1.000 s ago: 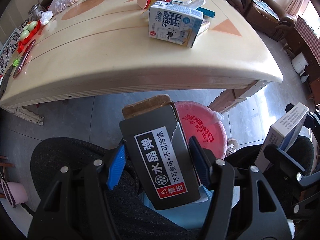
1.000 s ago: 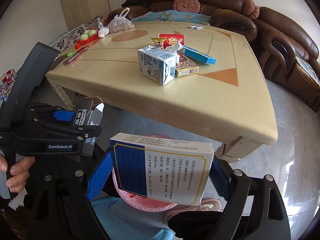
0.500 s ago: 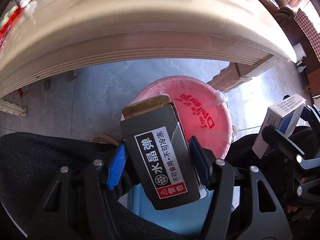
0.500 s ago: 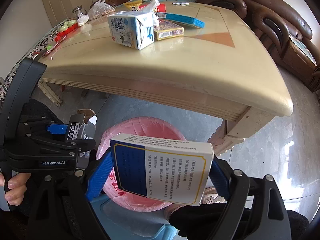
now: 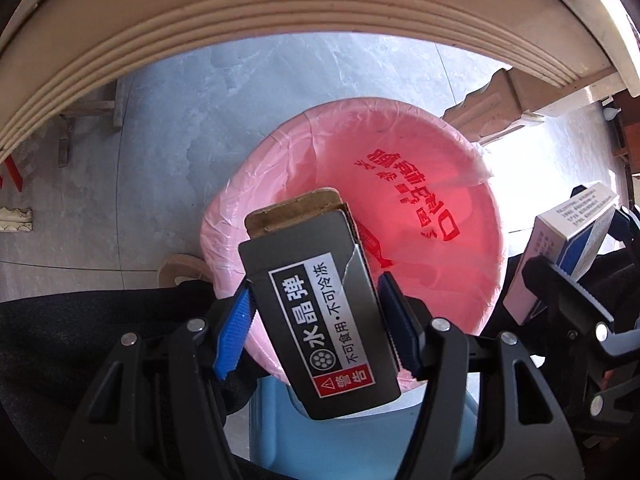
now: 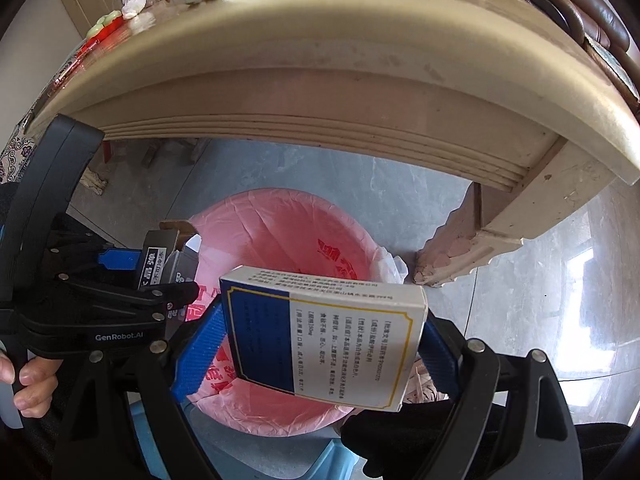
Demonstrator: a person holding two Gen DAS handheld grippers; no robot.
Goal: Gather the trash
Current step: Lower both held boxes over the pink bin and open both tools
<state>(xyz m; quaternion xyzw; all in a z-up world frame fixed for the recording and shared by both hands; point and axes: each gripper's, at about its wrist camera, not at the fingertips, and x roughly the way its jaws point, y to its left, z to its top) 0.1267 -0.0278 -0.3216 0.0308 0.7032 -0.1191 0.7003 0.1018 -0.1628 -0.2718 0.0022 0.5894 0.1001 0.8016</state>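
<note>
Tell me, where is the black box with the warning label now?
The black box is clamped in the left gripper, over the near left rim of the pink-lined bin, below the table edge.

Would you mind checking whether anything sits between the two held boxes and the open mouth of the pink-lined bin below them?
Nothing visible does. The black box in the left gripper and the blue-and-white box in the right gripper both hang over the pink-lined bin, whose mouth looks open; the table edge lies beyond it.
</note>
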